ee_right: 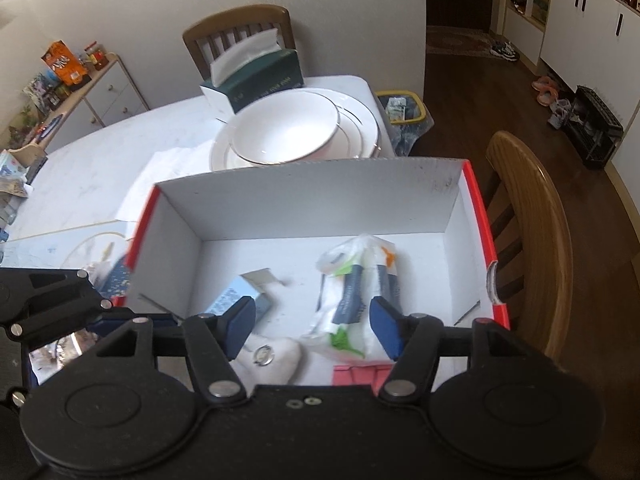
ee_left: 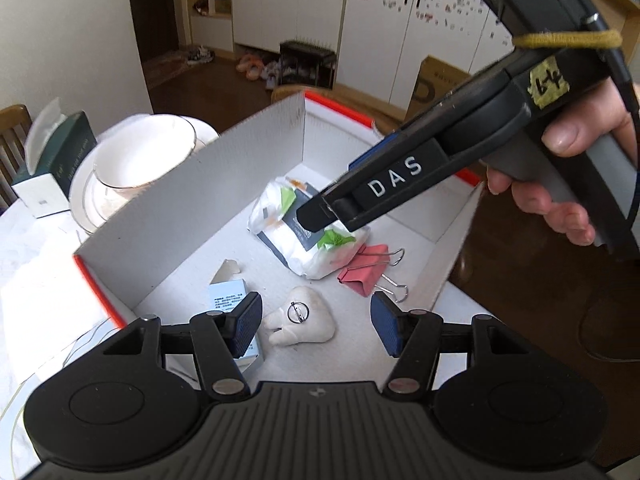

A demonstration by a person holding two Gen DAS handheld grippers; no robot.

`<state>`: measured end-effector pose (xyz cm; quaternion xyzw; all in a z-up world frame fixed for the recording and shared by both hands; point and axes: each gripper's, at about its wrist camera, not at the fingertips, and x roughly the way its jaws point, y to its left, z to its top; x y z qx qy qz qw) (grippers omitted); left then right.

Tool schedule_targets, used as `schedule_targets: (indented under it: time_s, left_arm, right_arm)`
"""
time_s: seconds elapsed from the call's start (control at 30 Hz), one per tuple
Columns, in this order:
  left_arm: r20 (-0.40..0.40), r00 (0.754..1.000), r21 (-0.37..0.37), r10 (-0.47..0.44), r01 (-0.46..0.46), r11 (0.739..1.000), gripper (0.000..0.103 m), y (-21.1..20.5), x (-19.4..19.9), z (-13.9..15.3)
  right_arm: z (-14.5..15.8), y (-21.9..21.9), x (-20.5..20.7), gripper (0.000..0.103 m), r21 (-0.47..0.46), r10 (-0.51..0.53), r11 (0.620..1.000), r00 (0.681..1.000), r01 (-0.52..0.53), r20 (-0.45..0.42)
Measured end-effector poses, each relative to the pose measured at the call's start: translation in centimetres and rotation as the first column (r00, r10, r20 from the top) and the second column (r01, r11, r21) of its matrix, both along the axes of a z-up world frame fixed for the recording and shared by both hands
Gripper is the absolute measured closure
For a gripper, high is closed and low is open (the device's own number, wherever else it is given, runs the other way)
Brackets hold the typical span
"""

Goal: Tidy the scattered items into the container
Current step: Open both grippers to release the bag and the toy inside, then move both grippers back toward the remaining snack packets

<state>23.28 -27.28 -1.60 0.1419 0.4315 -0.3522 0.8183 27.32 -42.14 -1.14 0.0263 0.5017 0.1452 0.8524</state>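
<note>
A white cardboard box with a red rim [ee_left: 192,184] [ee_right: 304,196] stands on the table. On its floor lie a tissue packet [ee_left: 296,236] [ee_right: 352,280], a pink binder clip [ee_left: 366,270] [ee_right: 356,374], a small pale-blue carton [ee_left: 226,296] [ee_right: 236,296] and a white tooth-shaped plush with a metal ring [ee_left: 300,320] [ee_right: 280,356]. My left gripper [ee_left: 316,326] hangs open above the plush, touching nothing. My right gripper [ee_right: 314,328] is open over the tissue packet, pads clear of it. In the left wrist view one of its fingers [ee_left: 320,212] hovers over the packet.
Stacked white plates with a bowl [ee_left: 140,160] [ee_right: 288,132] and a green tissue box [ee_left: 52,160] [ee_right: 256,76] stand just beyond the box. A wooden chair [ee_right: 528,220] is at its right side. A hand [ee_left: 560,184] holds the right gripper's handle.
</note>
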Motion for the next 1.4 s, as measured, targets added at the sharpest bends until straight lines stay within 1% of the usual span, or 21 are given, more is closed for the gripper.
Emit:
schedule_targets:
  time_s: [0.07, 0.2, 0.3, 0.43, 0.47, 0.57, 0.63, 0.77, 0.87, 0.9, 1.07, 1.13, 1.23, 1.4]
  left_arm:
    - [0.004, 1.000, -0.020, 0.006, -0.006, 1.000, 0.044, 0.7, -0.4, 0.3]
    - [0.018, 1.000, -0.061, 0.020, -0.019, 0.998, 0.044, 2.7, -1.4, 1.5]
    - [0.042, 0.999, -0.069, 0.030, -0.027, 0.997, 0.044, 4.1, -2.2, 2.2]
    - [0.058, 0.997, -0.088, 0.051, -0.045, 0.995, 0.044, 6.0, -3.1, 2.7]
    - [0.063, 0.996, -0.092, 0.055, -0.049, 0.995, 0.044, 6.6, -3.4, 2.9]
    - [0.075, 0.995, -0.099, 0.070, -0.063, 0.993, 0.038, 8.3, -4.2, 3.2]
    - [0.074, 0.994, -0.102, 0.077, -0.070, 0.992, 0.038, 9.5, -4.8, 3.4]
    - [0.075, 0.992, -0.112, 0.102, -0.093, 0.989, 0.037, 12.0, -5.8, 3.3]
    - [0.076, 0.989, -0.122, 0.125, -0.115, 0.986, 0.031, 13.9, -6.5, 3.1]
    - [0.078, 0.988, -0.124, 0.131, -0.121, 0.985, 0.029, 14.6, -6.8, 3.1]
    - [0.082, 0.983, -0.126, 0.166, -0.155, 0.980, 0.027, 18.1, -8.0, 2.8]
    - [0.086, 0.980, -0.123, 0.179, -0.168, 0.978, 0.022, 19.7, -8.5, 2.7]
    - [0.087, 0.976, -0.113, 0.200, -0.190, 0.975, 0.020, 22.0, -9.2, 2.4]
    - [0.072, 0.969, -0.107, 0.237, -0.229, 0.968, 0.014, 25.5, -10.0, 1.1]
  right_arm:
    - [0.6, 0.4, -0.6, 0.033, 0.010, 0.000, 1.000, 1.000, 0.000, 0.009]
    - [1.7, 1.5, -1.8, 0.032, 0.007, 0.005, 1.000, 0.999, -0.005, 0.039]
    - [2.3, 2.5, -2.7, 0.030, 0.012, 0.004, 1.000, 0.999, -0.005, 0.054]
    - [3.0, 3.9, -4.0, 0.026, 0.020, 0.007, 1.000, 0.997, -0.009, 0.078]
    - [3.2, 4.3, -4.3, 0.024, 0.023, 0.006, 1.000, 0.996, -0.008, 0.086]
    - [3.7, 5.3, -5.3, 0.019, 0.042, -0.005, 0.999, 0.994, 0.000, 0.105]
    - [3.8, 6.2, -5.9, 0.018, 0.052, -0.009, 0.999, 0.994, 0.003, 0.113]
    - [4.0, 8.3, -7.2, 0.014, 0.044, 0.002, 0.999, 0.991, -0.008, 0.132]
    - [4.2, 10.0, -8.1, 0.012, 0.043, 0.005, 0.999, 0.989, -0.011, 0.147]
    - [4.2, 10.5, -8.4, 0.011, 0.046, 0.005, 0.999, 0.989, -0.012, 0.149]
    - [3.9, 13.4, -9.5, 0.011, 0.055, 0.020, 0.998, 0.989, -0.029, 0.149]
    - [3.7, 14.5, -9.9, 0.010, 0.050, 0.027, 0.998, 0.988, -0.036, 0.153]
    - [3.4, 16.2, -10.4, 0.010, 0.055, 0.036, 0.997, 0.988, -0.045, 0.148]
    - [2.5, 19.0, -11.0, 0.010, 0.050, 0.059, 0.997, 0.988, -0.066, 0.142]
